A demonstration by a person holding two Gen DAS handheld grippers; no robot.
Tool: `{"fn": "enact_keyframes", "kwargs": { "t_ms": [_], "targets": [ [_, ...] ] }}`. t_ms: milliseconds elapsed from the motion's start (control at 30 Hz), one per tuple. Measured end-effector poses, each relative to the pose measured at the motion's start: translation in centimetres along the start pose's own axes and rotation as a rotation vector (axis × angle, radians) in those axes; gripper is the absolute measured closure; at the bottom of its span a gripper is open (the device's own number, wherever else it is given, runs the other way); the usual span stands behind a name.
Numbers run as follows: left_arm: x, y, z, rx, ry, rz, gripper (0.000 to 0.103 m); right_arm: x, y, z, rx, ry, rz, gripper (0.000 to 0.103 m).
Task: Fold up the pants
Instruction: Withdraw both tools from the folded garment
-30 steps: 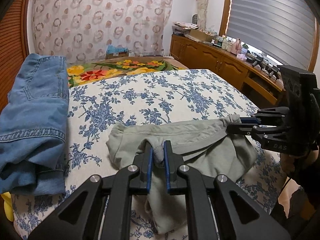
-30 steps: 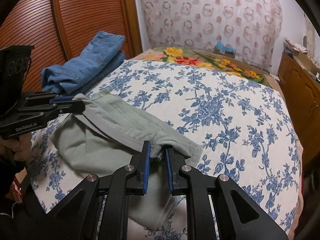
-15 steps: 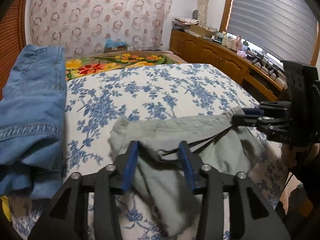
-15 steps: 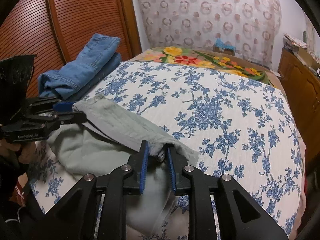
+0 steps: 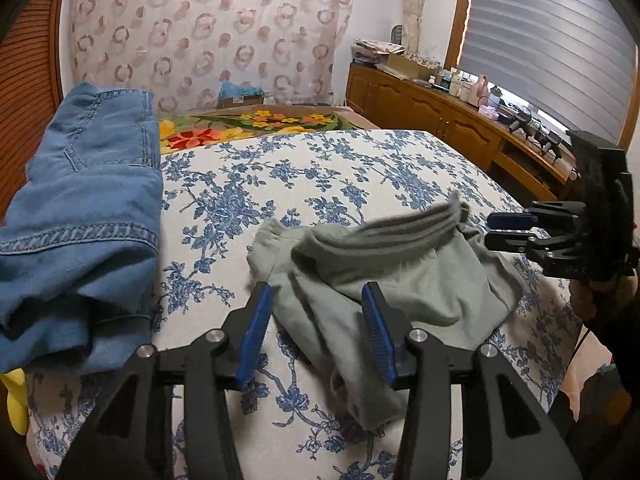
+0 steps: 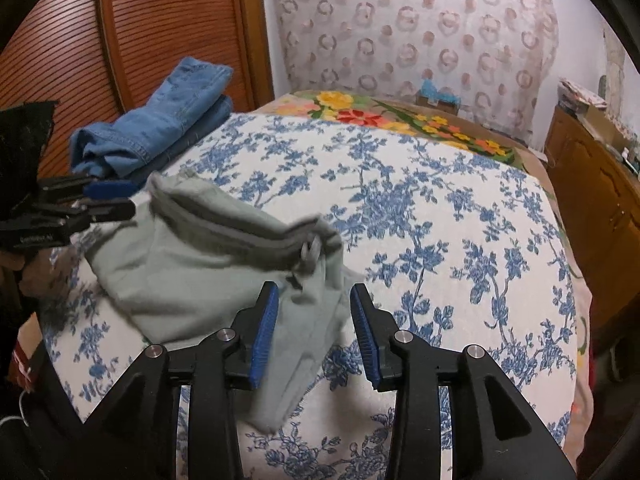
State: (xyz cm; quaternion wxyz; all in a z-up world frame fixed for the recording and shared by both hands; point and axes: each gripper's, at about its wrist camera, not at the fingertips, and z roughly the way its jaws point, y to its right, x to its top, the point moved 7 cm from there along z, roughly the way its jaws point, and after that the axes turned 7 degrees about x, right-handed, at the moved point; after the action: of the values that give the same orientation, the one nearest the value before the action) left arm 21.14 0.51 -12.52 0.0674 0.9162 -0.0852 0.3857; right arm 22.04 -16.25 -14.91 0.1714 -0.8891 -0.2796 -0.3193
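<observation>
Pale green pants (image 5: 400, 280) lie bunched near the front edge of the blue-flowered bedspread (image 5: 320, 168), the waistband blurred as it drops. My left gripper (image 5: 318, 334) is open and empty, its jaws wide just above the pants' left end. My right gripper (image 6: 314, 330) is open and empty above the pants' right end (image 6: 208, 264). Each gripper shows in the other's view: the right one (image 5: 508, 230) at the pants' right edge, the left one (image 6: 112, 200) at their left edge.
Folded blue jeans (image 5: 80, 208) lie on the bed's left side against a wooden slatted door (image 6: 160, 32). A bright flowered blanket (image 5: 248, 124) covers the far end. A wooden dresser (image 5: 460, 120) with clutter runs along the right wall under a window blind.
Both grippers have let go of the green pants' waistband and opened wide. The left opened first, then the right. The waistband is falling onto the bed.
</observation>
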Motion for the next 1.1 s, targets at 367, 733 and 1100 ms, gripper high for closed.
{"fn": "enact_keyframes", "kwargs": {
  "t_ms": [367, 733, 1100],
  "targets": [
    [0.3, -0.1, 2.4, 0.026, -0.055, 0.004, 0.057, 1.0, 0.6, 3.0, -0.015, -0.055, -0.036, 0.066],
    [2.2, -0.8, 4.4, 0.08, -0.057, 0.005, 0.057, 2.9, 2.1, 3.9, -0.018, -0.018, -0.005, 0.098],
    [2.1, -0.7, 2.5, 0.075, -0.024, -0.005, 0.057, 2.8, 2.2, 2.6, -0.01, 0.012, 0.034, 0.098]
  ]
}}
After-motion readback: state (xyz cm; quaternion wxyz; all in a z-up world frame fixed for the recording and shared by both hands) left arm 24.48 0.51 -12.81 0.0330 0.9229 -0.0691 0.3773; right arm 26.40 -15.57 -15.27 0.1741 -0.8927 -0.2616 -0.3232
